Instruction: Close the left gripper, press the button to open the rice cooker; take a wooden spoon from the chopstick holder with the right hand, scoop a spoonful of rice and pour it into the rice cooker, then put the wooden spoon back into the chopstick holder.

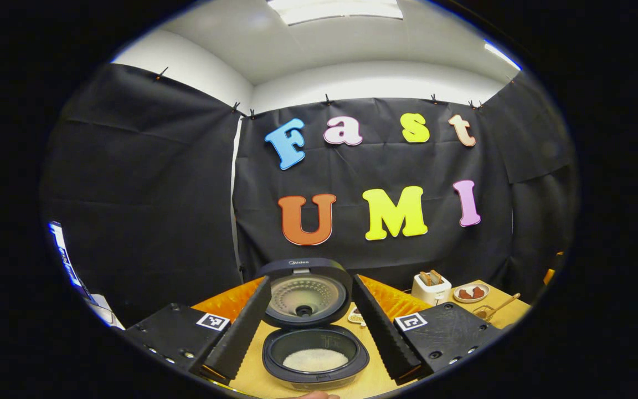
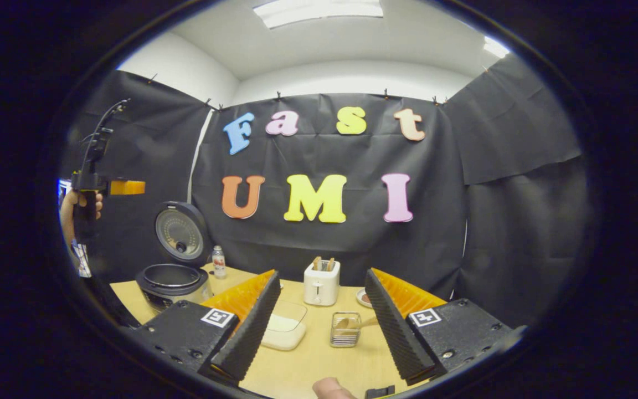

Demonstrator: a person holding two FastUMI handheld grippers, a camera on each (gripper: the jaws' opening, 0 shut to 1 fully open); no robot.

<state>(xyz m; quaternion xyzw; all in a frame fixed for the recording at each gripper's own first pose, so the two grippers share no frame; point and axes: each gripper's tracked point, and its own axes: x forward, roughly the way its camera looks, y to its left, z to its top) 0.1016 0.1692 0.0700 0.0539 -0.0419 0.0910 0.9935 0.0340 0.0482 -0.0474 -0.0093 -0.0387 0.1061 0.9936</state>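
The rice cooker (image 1: 315, 354) stands open just below my left gripper (image 1: 310, 338), its lid (image 1: 305, 293) raised and white rice lying in the pot. This gripper is open, with the cooker showing between its fingers. In the right gripper view the cooker (image 2: 174, 281) sits at the far left of the table, with the left gripper (image 2: 128, 187) held high above it by a hand. My right gripper (image 2: 322, 332) is open and holds nothing. Just ahead of it stands the wire chopstick holder (image 2: 345, 330) with the wooden spoon (image 2: 352, 322) in it. Beside the holder is a clear box of rice (image 2: 283, 331).
A white toaster (image 2: 321, 282) stands behind the holder, with a small plate (image 2: 364, 297) to its right. A small bottle (image 2: 219, 261) is next to the cooker. The left gripper view has the toaster (image 1: 431, 287), a plate (image 1: 471, 292) and the holder (image 1: 485, 311) at right.
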